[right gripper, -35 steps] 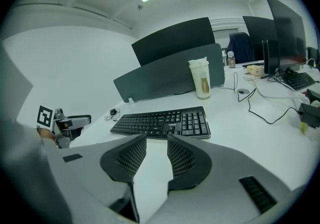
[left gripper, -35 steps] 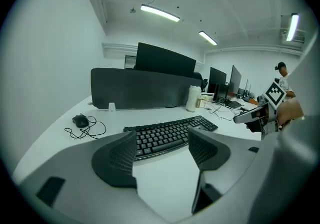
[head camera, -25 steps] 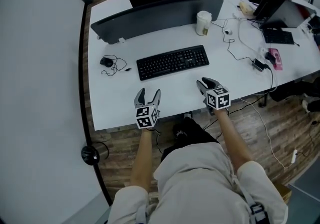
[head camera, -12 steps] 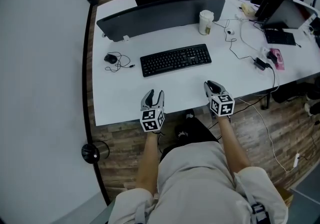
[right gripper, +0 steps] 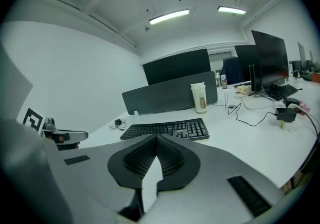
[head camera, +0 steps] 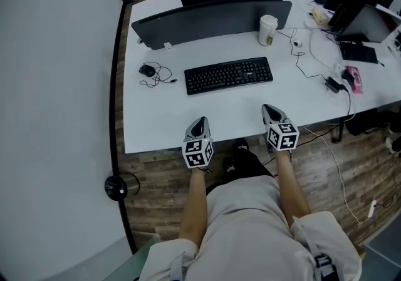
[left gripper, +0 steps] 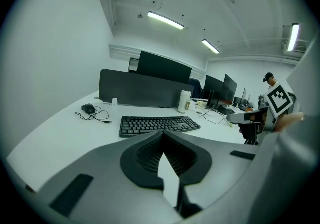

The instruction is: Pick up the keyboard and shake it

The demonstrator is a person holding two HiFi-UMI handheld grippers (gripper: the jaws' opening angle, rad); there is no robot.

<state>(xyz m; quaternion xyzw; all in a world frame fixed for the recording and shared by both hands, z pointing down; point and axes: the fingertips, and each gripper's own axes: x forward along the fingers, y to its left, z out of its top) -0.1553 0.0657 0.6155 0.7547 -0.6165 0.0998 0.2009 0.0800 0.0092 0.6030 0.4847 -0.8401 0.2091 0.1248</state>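
Observation:
A black keyboard (head camera: 229,75) lies flat on the white desk (head camera: 156,120), a little beyond both grippers. My left gripper (head camera: 200,122) hovers over the desk's near edge, short of the keyboard's left half, with its jaws shut and nothing between them. My right gripper (head camera: 270,109) sits near the front edge too, below the keyboard's right end, also shut and empty. In the left gripper view the keyboard (left gripper: 159,124) shows just past the closed left gripper (left gripper: 162,132). In the right gripper view the keyboard (right gripper: 167,129) lies ahead of the closed right gripper (right gripper: 156,137).
A black mouse (head camera: 147,70) with a coiled cable lies left of the keyboard. A dark divider panel (head camera: 213,18) runs behind it, with a paper cup (head camera: 268,29) at its right end. Cables, a charger (head camera: 332,83) and a pink item (head camera: 354,77) lie at the right.
Both grippers' jaws have gone from open to shut. Both grippers have drawn back toward the desk's near edge, away from the keyboard.

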